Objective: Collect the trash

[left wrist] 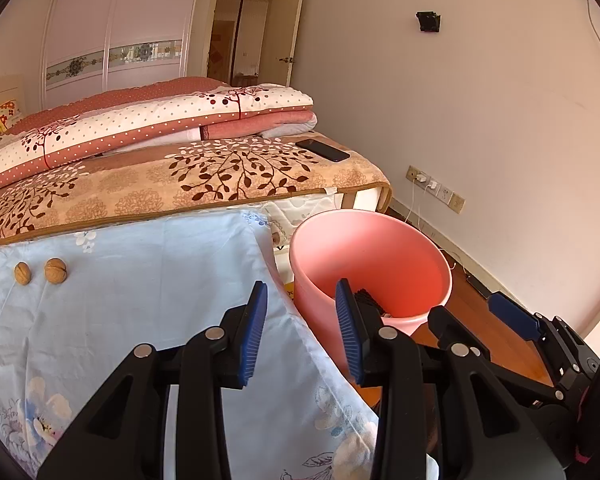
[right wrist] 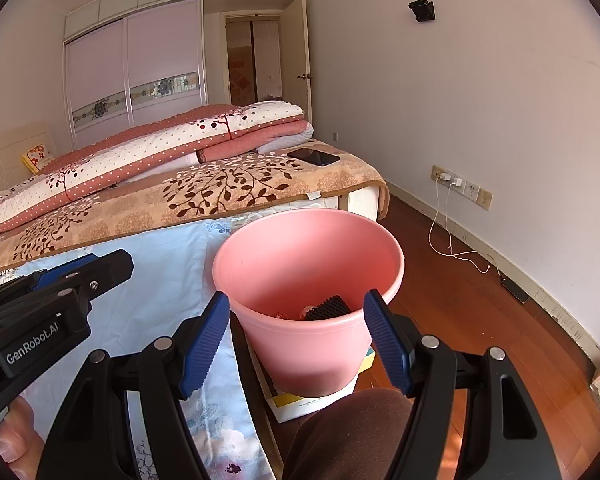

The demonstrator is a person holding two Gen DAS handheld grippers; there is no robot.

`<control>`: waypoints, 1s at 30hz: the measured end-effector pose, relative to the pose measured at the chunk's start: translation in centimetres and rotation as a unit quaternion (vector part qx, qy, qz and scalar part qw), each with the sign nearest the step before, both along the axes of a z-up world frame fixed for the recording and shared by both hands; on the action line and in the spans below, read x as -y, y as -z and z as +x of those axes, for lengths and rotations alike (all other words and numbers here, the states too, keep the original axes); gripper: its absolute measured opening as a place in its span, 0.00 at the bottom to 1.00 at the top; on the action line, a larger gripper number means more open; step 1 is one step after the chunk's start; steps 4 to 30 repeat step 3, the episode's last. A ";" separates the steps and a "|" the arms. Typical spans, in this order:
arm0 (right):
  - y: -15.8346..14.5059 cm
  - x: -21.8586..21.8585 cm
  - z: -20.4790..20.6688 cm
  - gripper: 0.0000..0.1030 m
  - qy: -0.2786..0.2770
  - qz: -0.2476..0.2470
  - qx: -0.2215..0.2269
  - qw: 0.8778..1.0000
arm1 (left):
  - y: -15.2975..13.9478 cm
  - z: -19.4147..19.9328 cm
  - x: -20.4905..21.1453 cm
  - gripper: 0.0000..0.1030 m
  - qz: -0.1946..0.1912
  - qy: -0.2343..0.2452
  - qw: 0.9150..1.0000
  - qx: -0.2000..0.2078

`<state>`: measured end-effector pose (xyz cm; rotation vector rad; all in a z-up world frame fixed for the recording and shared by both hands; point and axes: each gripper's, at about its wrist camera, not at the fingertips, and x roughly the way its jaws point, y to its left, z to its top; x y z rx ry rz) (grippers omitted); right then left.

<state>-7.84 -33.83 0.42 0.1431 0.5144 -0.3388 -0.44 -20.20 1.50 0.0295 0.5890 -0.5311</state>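
Observation:
Two walnuts (left wrist: 22,273) (left wrist: 55,269) lie side by side on the light blue flowered sheet (left wrist: 148,292), far left of my left gripper (left wrist: 302,332). That gripper is open and empty, hovering over the sheet's right edge. A pink bucket (left wrist: 314,304) (right wrist: 300,364) stands beside the bed on a yellow and white box (right wrist: 300,406). It holds a black ridged piece (right wrist: 327,308) and some small scraps. My right gripper (right wrist: 296,342) (left wrist: 468,308) is open just short of the bucket, nothing between its pads. The left gripper (right wrist: 108,262) shows at the left of the right wrist view.
The bed carries a leaf-patterned blanket (left wrist: 220,176), folded quilts (left wrist: 160,120) and a dark phone (left wrist: 322,149) near its corner. A white charger cable (right wrist: 452,250) trails over the wooden floor (right wrist: 480,320) by the wall. A person's knee (right wrist: 352,432) is below the bucket.

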 end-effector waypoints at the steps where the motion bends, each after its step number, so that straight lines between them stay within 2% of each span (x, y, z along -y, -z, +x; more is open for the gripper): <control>1: 0.0 0.0 0.0 0.66 0.000 0.000 0.000 1.000 | 0.0 0.0 0.0 0.35 -0.001 0.000 1.000 -0.001; 30: 0.0 0.0 0.0 0.66 -0.001 0.000 -0.001 1.000 | 0.0 0.0 0.0 0.35 -0.001 0.000 1.000 -0.002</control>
